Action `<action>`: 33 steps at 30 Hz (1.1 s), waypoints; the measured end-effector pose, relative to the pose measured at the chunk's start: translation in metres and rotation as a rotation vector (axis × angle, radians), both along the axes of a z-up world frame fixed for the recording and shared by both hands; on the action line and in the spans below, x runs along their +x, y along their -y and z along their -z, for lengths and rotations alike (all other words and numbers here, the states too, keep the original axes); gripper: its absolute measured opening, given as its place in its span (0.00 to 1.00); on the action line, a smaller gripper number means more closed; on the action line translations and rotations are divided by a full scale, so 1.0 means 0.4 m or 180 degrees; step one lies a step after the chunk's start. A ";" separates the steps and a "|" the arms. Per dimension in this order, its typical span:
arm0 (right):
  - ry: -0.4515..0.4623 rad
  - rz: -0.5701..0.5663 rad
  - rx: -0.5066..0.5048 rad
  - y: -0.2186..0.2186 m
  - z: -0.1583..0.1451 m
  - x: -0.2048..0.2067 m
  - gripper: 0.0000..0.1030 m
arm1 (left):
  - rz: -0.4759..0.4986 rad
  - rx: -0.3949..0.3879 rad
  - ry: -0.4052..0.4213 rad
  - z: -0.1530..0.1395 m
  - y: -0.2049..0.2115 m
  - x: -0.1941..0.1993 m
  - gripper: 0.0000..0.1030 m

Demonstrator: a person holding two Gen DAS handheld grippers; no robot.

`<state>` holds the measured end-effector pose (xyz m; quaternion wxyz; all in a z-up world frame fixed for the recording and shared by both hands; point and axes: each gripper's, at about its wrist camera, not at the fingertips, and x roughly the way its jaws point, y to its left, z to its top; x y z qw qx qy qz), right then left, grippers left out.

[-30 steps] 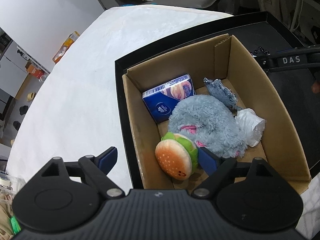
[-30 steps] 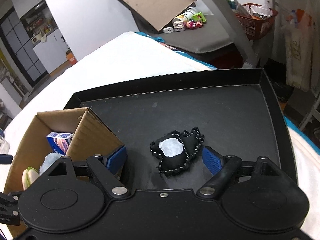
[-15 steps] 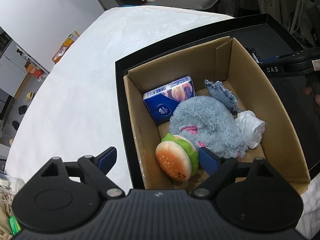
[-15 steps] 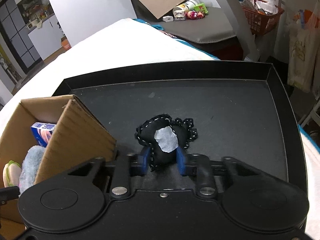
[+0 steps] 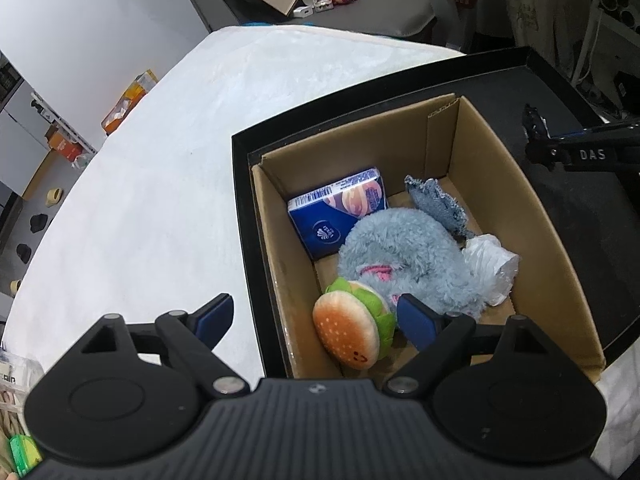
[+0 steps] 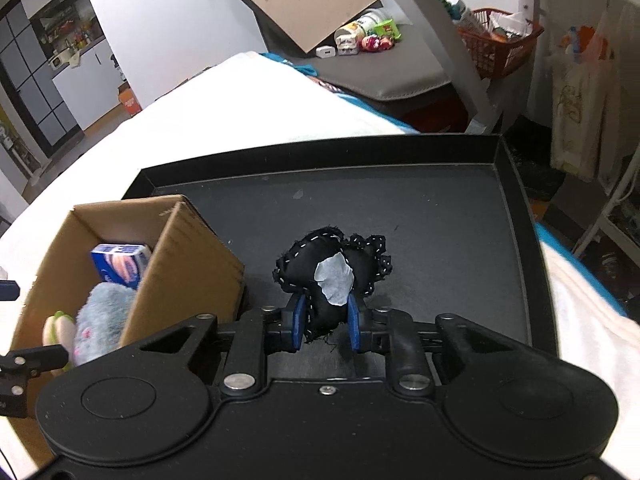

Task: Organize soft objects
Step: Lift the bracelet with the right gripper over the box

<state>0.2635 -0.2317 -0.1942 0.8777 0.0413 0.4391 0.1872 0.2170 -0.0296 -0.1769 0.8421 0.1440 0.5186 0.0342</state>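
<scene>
Black plush [image 6: 320, 256] between closing fingers [image 6: 298, 322]

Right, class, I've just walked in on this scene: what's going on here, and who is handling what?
A person is sorting soft things into a cardboard box that stands on a black tray. The right gripper is closing on a black stitched pouch, with its blue pads squeezing the lower part. The left gripper hangs open over the box's near corner, holding nothing. The box already holds a burger plush, a grey furry toy, a blue tissue pack, denim and crumpled plastic.

"DAS" on right gripper [image 5: 534, 126]
</scene>
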 end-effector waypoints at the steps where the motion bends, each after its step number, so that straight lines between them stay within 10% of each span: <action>1: 0.0005 0.0010 -0.0003 0.003 -0.011 -0.006 0.21 | 0.0014 -0.0008 0.0013 -0.004 0.000 -0.003 0.85; 33: 0.0331 -0.0390 -0.0169 -0.149 -0.250 -0.170 0.23 | -0.0080 -0.0511 0.0462 -0.078 -0.099 -0.114 0.81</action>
